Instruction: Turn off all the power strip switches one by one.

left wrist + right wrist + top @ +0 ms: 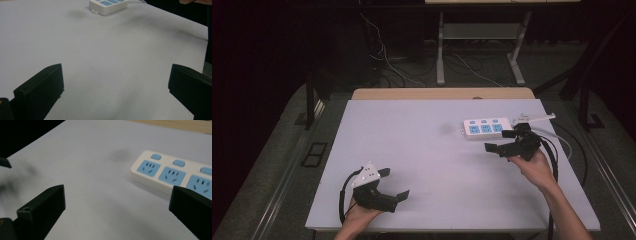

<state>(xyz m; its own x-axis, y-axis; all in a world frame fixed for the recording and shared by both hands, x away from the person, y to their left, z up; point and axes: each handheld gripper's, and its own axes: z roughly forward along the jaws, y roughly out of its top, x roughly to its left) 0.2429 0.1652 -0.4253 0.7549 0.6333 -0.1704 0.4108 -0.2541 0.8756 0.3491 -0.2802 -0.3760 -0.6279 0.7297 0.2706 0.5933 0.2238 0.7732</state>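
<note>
High view: one flat, matte pale-grey bench (427,165) with a light wooden strip along its far edge carries one power strip (484,128), a white, rounded-corner plastic bar lying at the right of the frame's middle. Its top shows three blue socket faces in a row, with three small blue switches in a second row behind them. One white cable (562,140) leaves its right end. Two hand-held tools are present. The left claw (394,185), lower left of the frame, is black and blocky with a grey three-cornered plate on top; its jaws stand well apart over bare bench, well apart from the strip. The right claw (499,141), right of centre, is just beside the strip's near edge, with its jaws spread wide and nothing between them.

Left gripper view: the strip (108,5) appears at the top edge, far beyond the two black, square-ended jaws.

Right gripper view: the strip (172,173) lies at centre right, glossy white with smooth blue inserts; two sockets show fully, a third is partly covered by the right-hand jaw.
</note>
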